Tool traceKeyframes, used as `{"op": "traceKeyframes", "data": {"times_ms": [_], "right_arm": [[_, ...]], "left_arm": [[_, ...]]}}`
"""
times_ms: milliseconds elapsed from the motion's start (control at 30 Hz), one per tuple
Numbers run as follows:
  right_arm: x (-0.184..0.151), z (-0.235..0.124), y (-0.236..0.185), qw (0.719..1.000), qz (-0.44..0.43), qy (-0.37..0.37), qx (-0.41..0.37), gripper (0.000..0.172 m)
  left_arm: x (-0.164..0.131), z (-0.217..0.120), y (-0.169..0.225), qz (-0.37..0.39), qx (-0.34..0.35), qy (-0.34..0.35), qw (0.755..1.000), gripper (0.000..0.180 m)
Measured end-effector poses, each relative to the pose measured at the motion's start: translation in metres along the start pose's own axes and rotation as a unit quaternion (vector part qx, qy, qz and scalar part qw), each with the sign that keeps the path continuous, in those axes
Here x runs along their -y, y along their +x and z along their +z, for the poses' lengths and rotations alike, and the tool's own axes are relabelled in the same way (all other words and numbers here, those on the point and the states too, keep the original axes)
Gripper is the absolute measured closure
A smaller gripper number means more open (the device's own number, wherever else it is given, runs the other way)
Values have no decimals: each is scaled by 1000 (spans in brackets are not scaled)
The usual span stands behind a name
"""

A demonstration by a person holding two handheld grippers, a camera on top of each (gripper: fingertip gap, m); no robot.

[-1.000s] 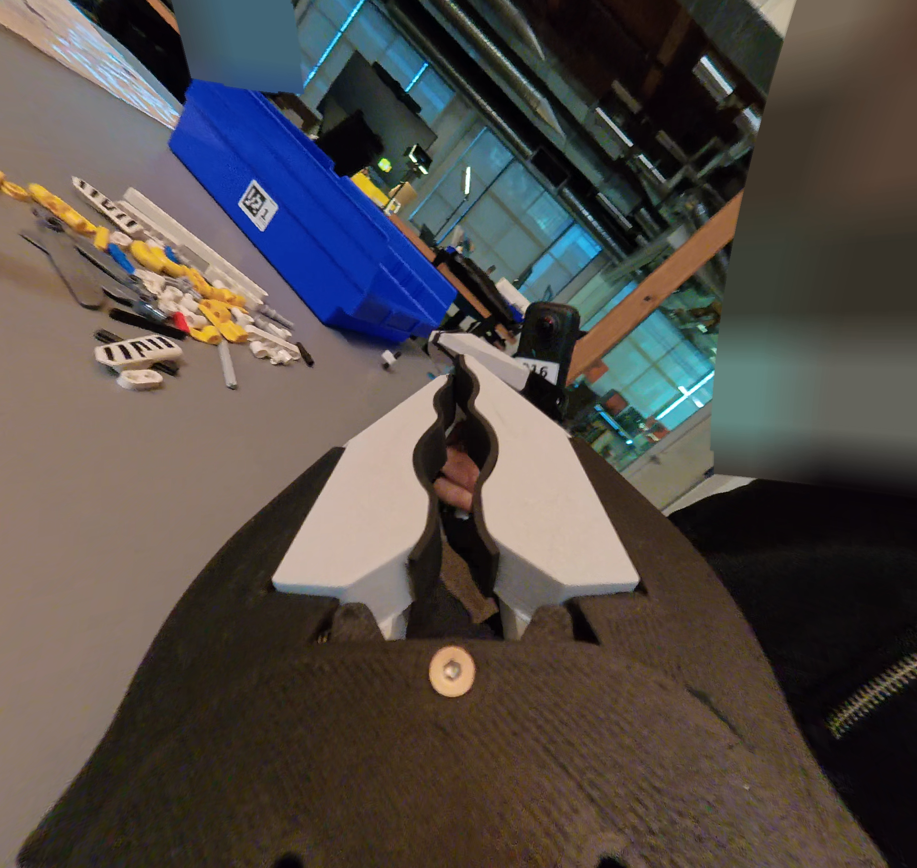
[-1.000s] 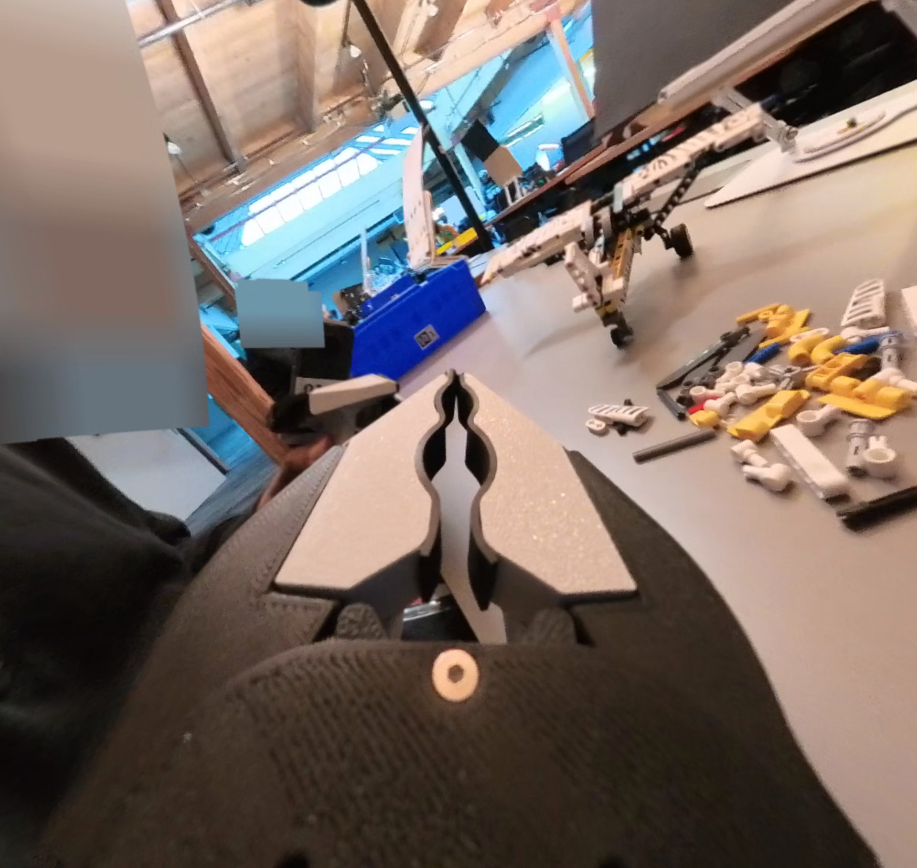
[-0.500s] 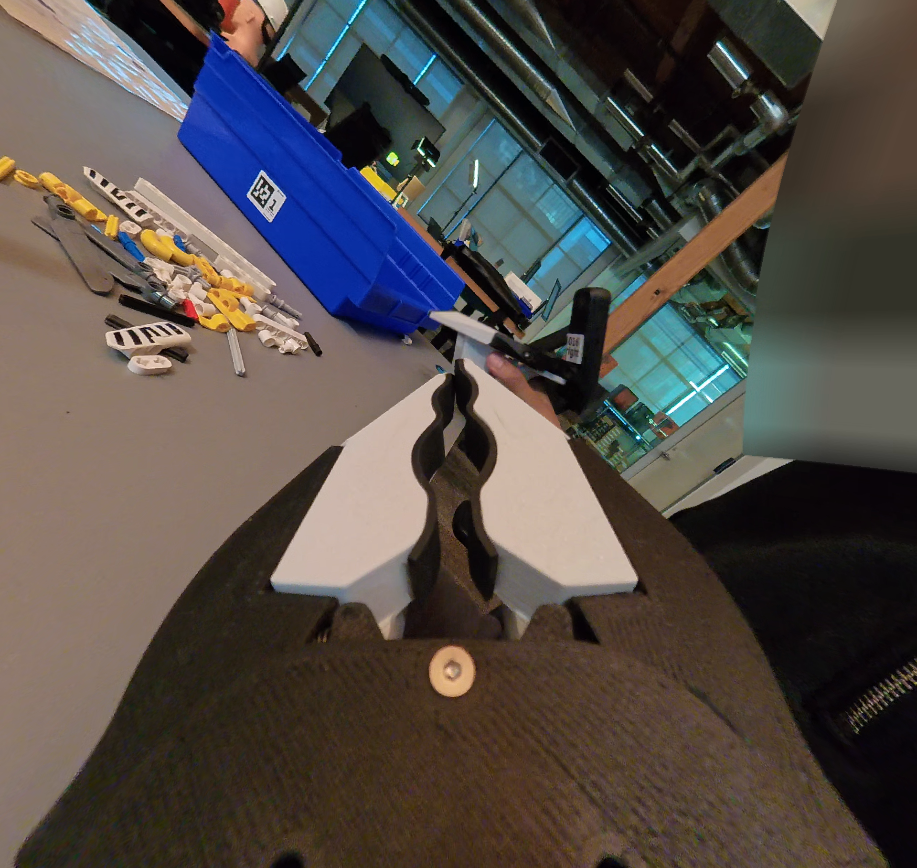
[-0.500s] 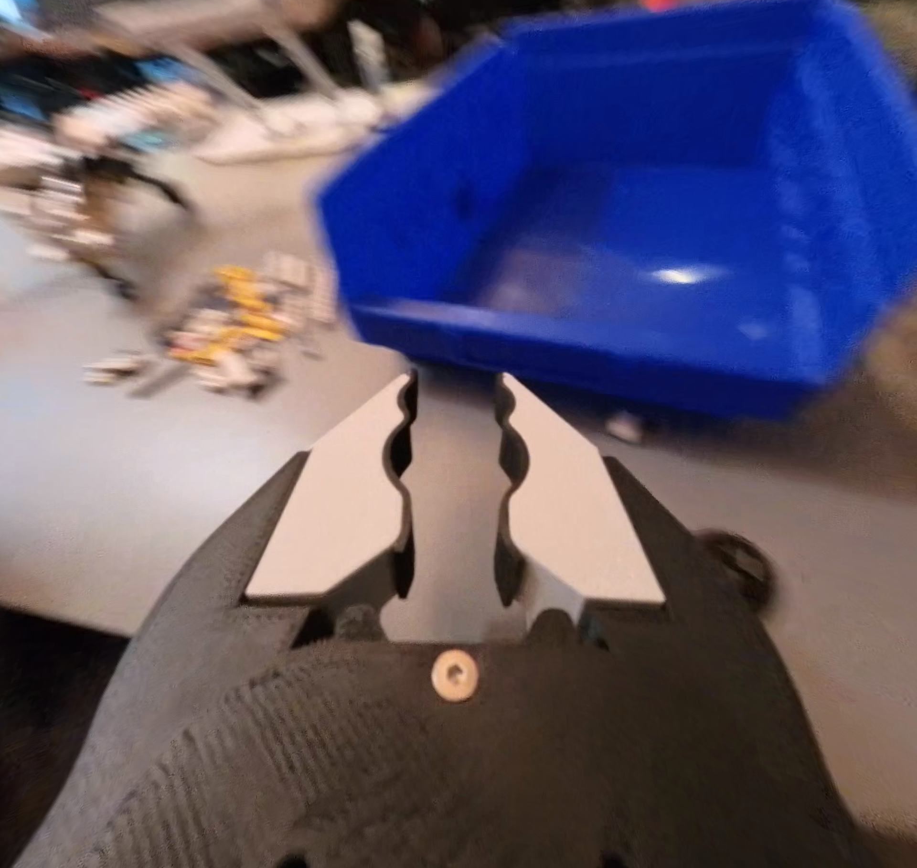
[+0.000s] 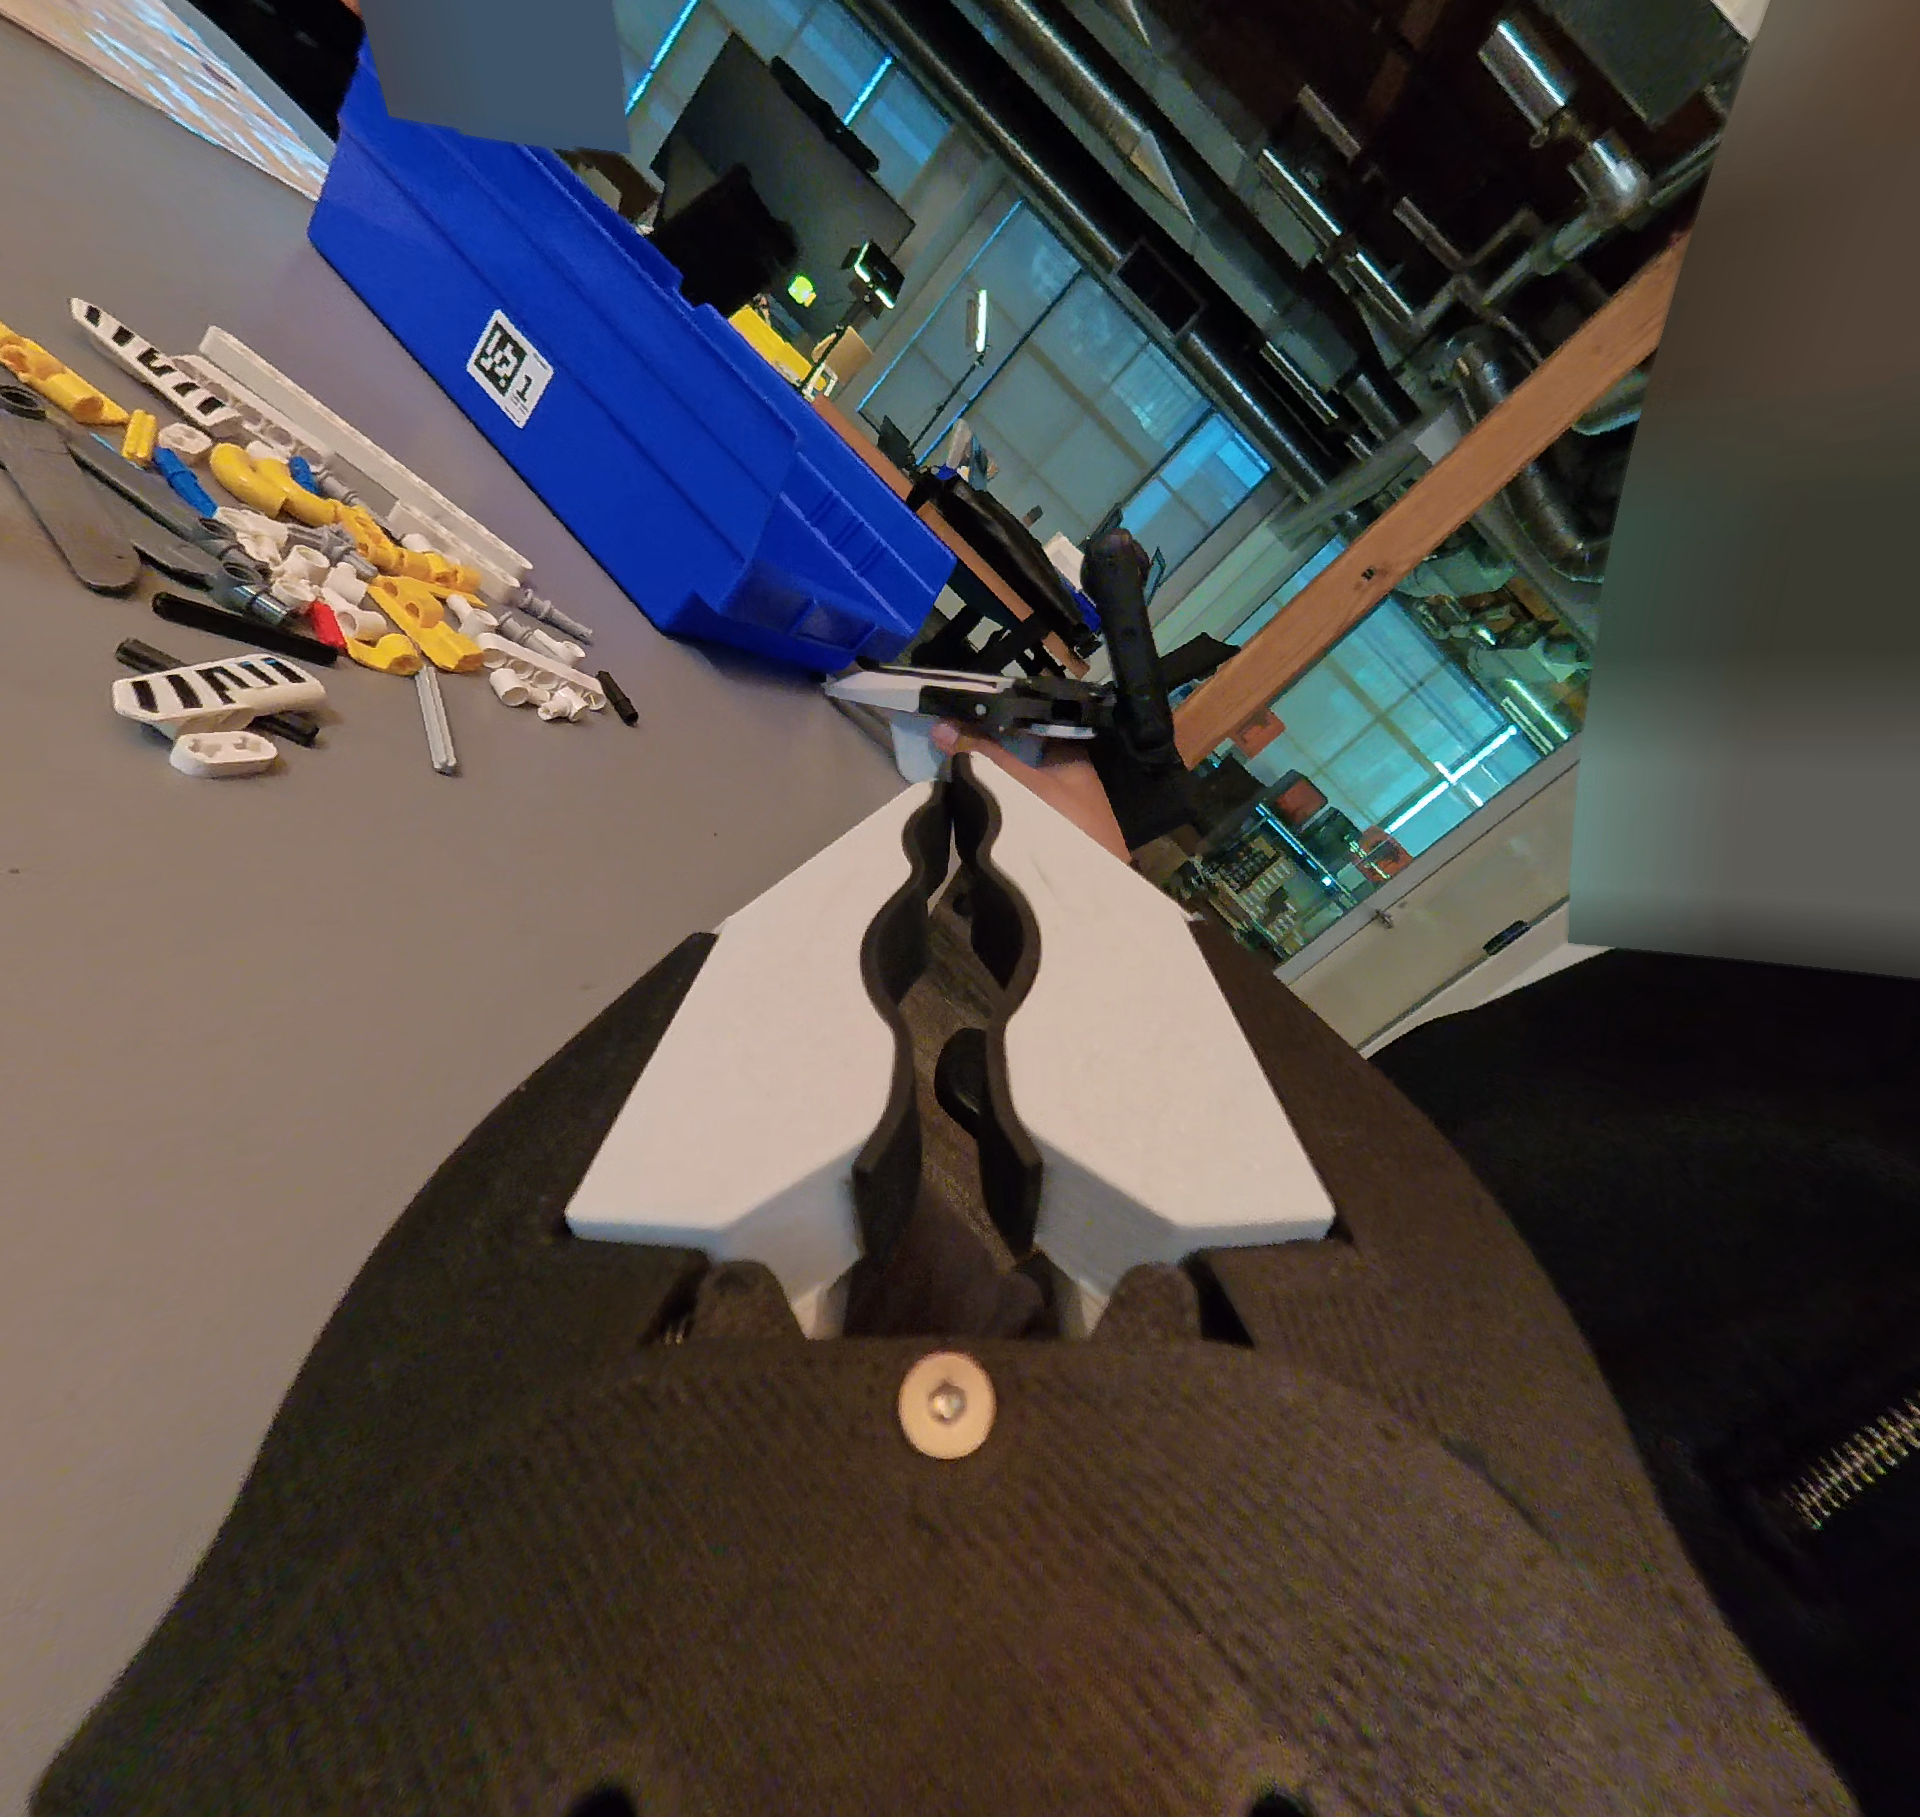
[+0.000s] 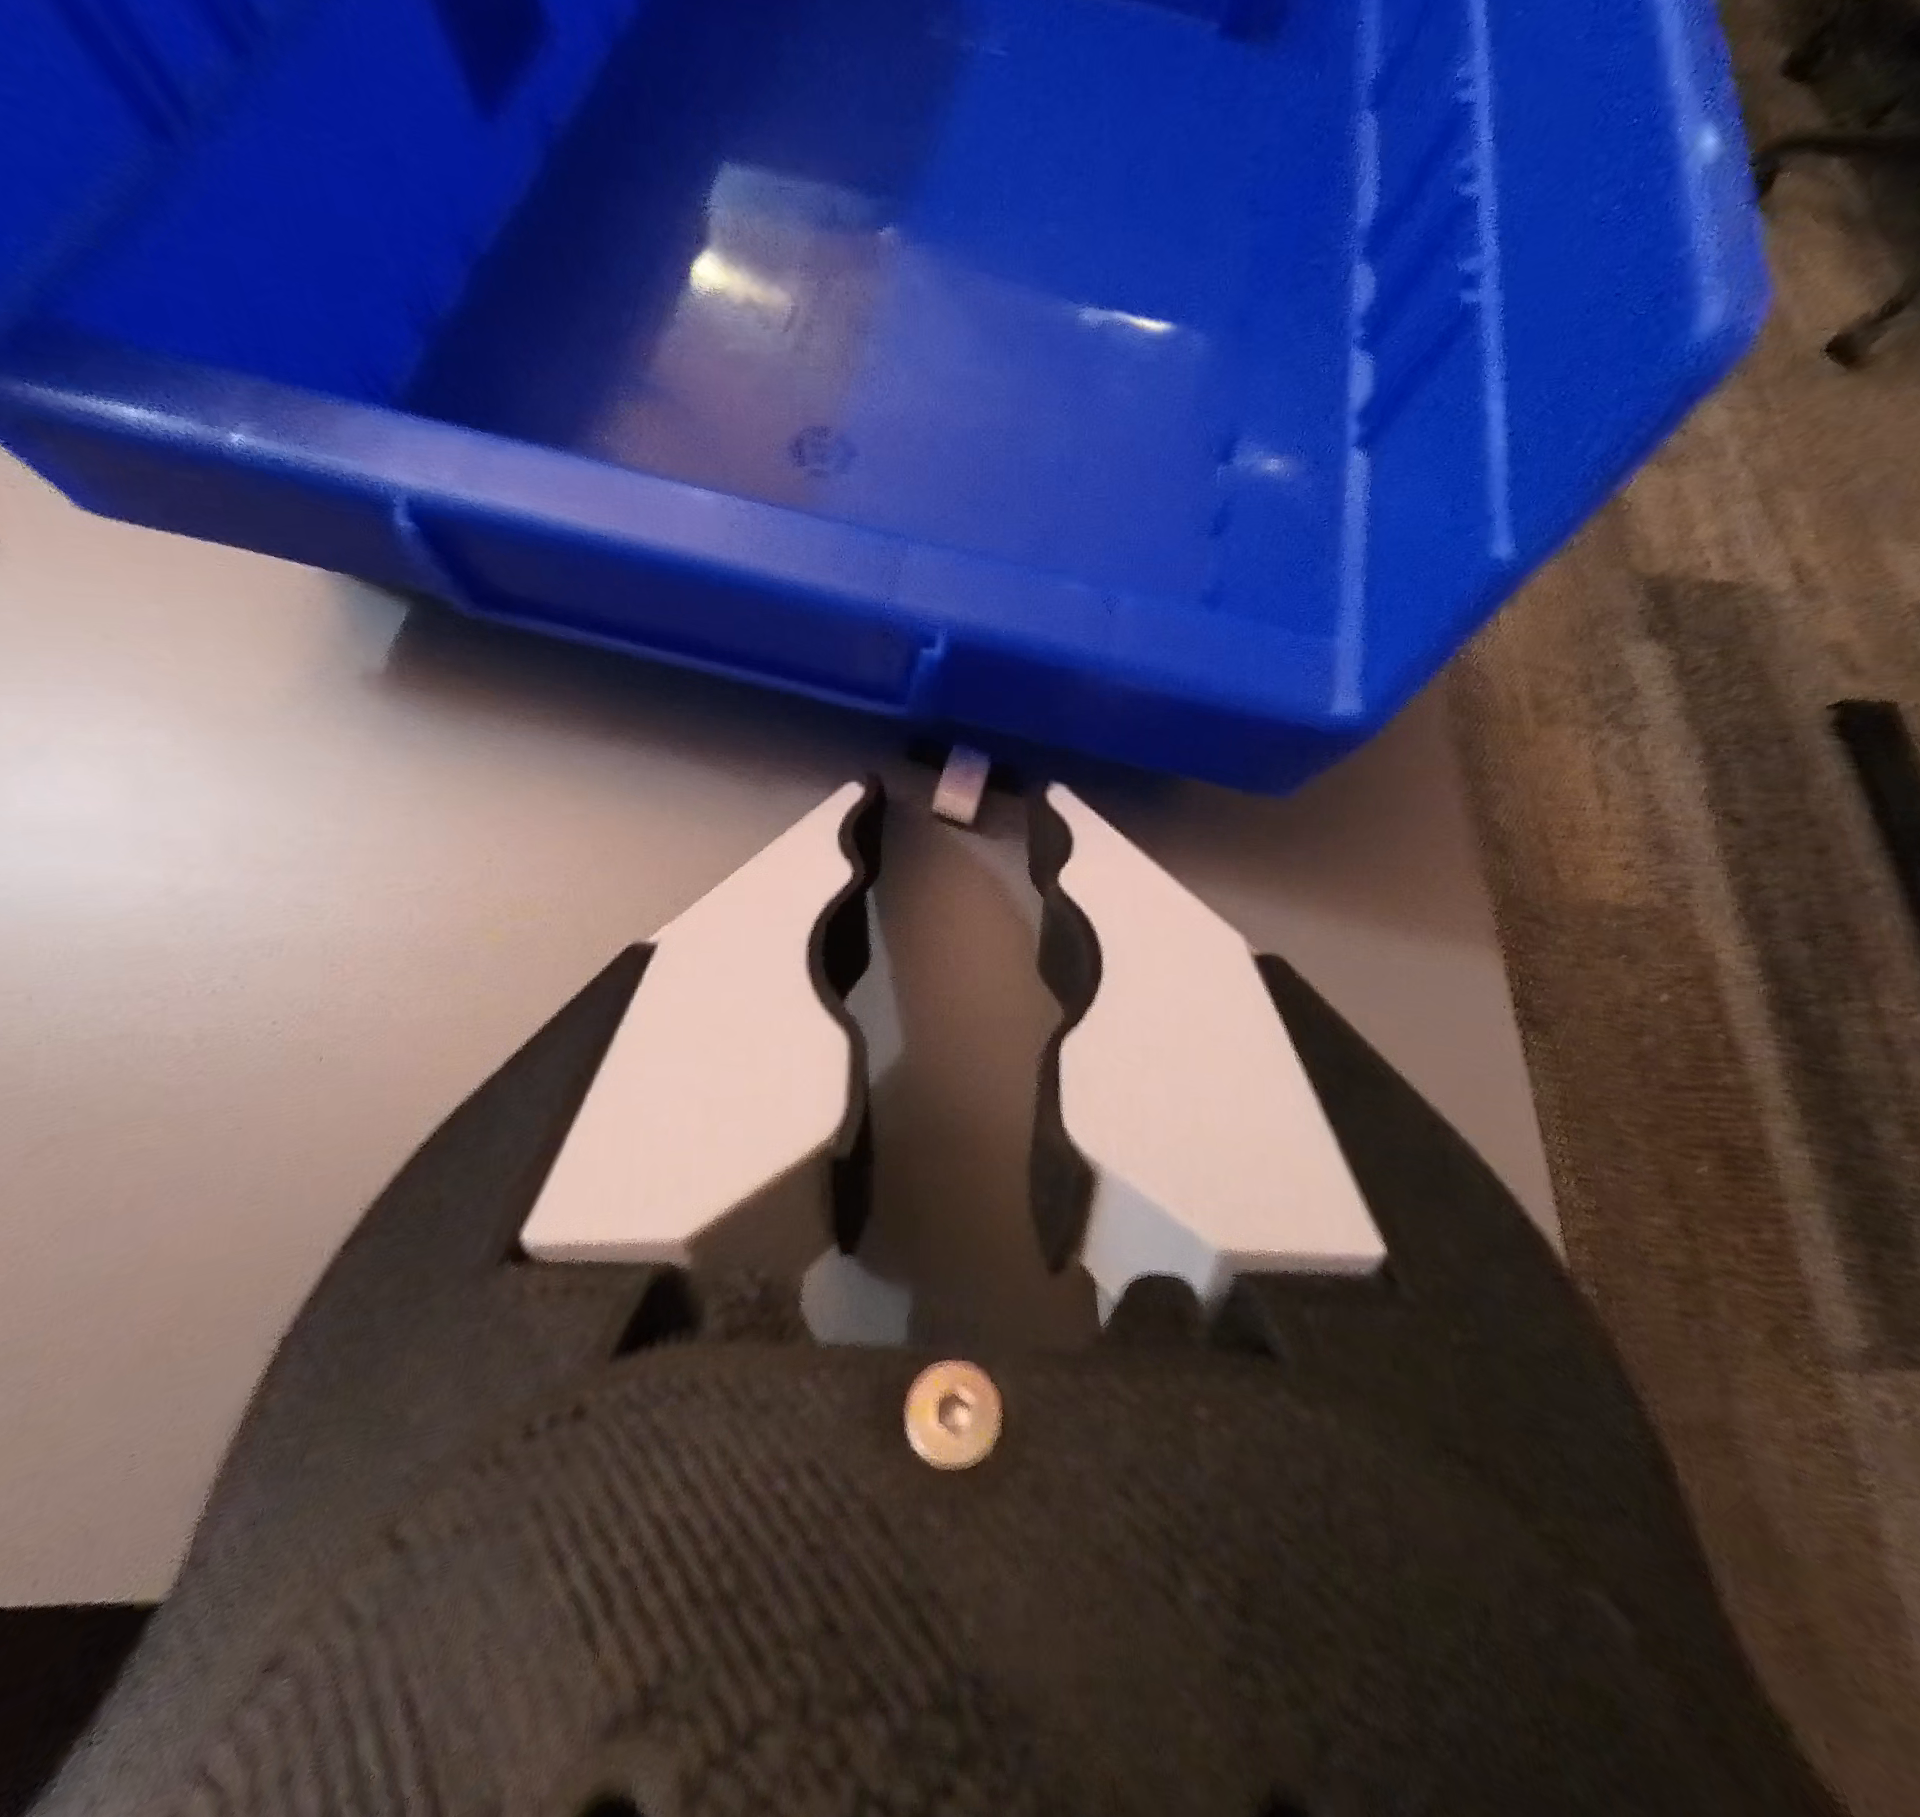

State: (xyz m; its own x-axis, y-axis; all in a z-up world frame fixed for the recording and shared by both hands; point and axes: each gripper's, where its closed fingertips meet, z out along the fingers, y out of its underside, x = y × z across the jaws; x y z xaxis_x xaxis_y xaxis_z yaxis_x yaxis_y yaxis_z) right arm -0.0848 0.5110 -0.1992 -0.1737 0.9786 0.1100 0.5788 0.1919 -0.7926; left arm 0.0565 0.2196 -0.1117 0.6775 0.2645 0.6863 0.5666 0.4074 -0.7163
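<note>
Left tongs (image 5: 954,788): closed, the 2 dark wavy pads meeting at the tips with nothing between them; they hang above the grey surface (image 5: 312,936) near its edge.
Right tongs (image 6: 954,799): open, a clear gap between the 2 fingers, nothing gripped; tips just short of the near wall of the blue bin (image 6: 1039,417).
Small grey piece (image 6: 958,782): lies on the surface at 12 o'clock from the right tongs, just beyond the gap between the fingertips, touched by neither pad, right against the foot of the bin.
Blue bin: open-topped, its floor bare and glossy in the right wrist view; in the left wrist view it stands at 11 o'clock from the left tongs and carries a black-and-white square tag (image 5: 508,368) on its side wall.
Loose parts (image 5: 312,562): a scatter of yellow, white, grey, black, blue and red plastic building pieces on the surface at 10 o'clock from the left tongs, well apart from them, beside the bin.
Right tongs seen from the left: at 12 o'clock just past the left tips, held by a hand (image 5: 1049,785), pointing towards the bin.
Floor (image 6: 1714,832): brown patterned carpet at 3 o'clock of the right tongs.
</note>
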Motion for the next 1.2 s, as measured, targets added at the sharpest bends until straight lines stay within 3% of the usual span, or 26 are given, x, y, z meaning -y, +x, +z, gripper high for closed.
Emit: {"op": "traceKeyframes", "data": {"times_ms": [133, 200, 833, 967, 1100, 1200], "right_arm": [[1, 1, -3, 1000, -19, -5, 5, 149], [1, 1, -3, 1000, -18, -1, 15, 165], [15, -54, -24, 991, -44, 85, 91, 166], [24, -57, -67, 980, -79, 97, 153, 166], [30, -48, -148, 964, -101, 98, 226, 165], [25, -25, -195, 958, -209, 70, 181, 165]], "left_arm": [[-2, 1, 3, -3, -2, -5, 1000, 180], [-1, 1, 6, -3, -2, -4, 1000, 180], [-15, -4, 62, 48, -15, 11, 999, 180], [-13, -11, 63, 54, -6, 20, 998, 180], [-7, -13, 56, 47, 2, 23, 999, 180], [2, -15, 44, 58, 25, 12, 998, 180]]}}
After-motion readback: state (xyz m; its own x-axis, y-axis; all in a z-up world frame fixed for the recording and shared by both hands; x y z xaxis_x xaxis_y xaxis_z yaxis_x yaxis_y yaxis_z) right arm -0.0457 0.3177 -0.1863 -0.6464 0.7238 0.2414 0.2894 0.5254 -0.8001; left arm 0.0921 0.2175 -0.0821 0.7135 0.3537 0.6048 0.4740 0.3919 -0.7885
